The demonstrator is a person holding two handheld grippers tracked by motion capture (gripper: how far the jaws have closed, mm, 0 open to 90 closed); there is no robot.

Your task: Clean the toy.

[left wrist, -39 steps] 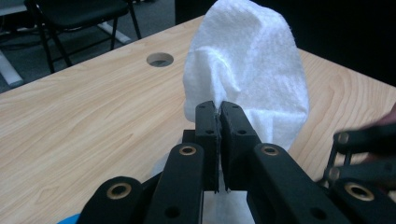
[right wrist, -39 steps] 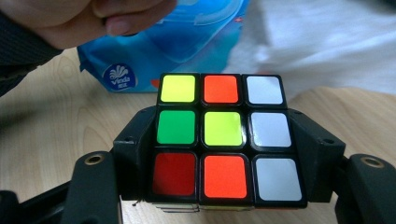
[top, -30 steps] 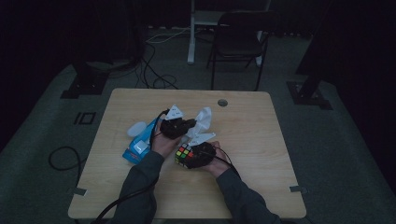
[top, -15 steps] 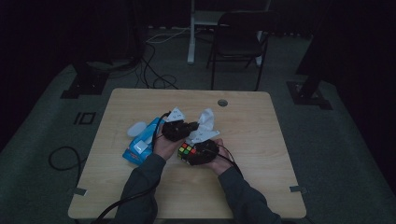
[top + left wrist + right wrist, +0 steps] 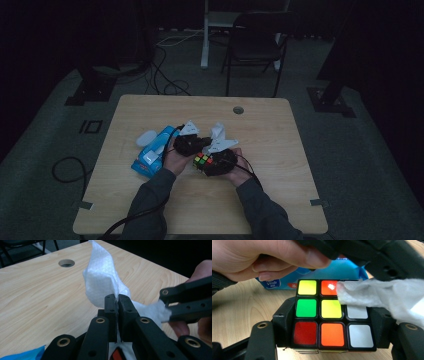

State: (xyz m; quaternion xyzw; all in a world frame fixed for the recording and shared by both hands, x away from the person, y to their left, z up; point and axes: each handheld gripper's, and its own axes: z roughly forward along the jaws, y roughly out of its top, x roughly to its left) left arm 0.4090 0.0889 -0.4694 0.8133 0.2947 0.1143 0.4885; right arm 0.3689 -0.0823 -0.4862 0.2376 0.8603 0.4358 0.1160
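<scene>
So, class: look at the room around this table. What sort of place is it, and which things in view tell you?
Probably a dim workroom or recording lab, not a home. A bare wooden desk with a cable hole stands on grey carpet, loose cables trail across the floor, and an office chair waits behind.

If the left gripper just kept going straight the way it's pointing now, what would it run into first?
Apart from the white tissue already pinched in the left gripper, the way looks free over the bare table toward its far edge. The right gripper's jaws sit off to the side, though depth is hard to judge.
</scene>
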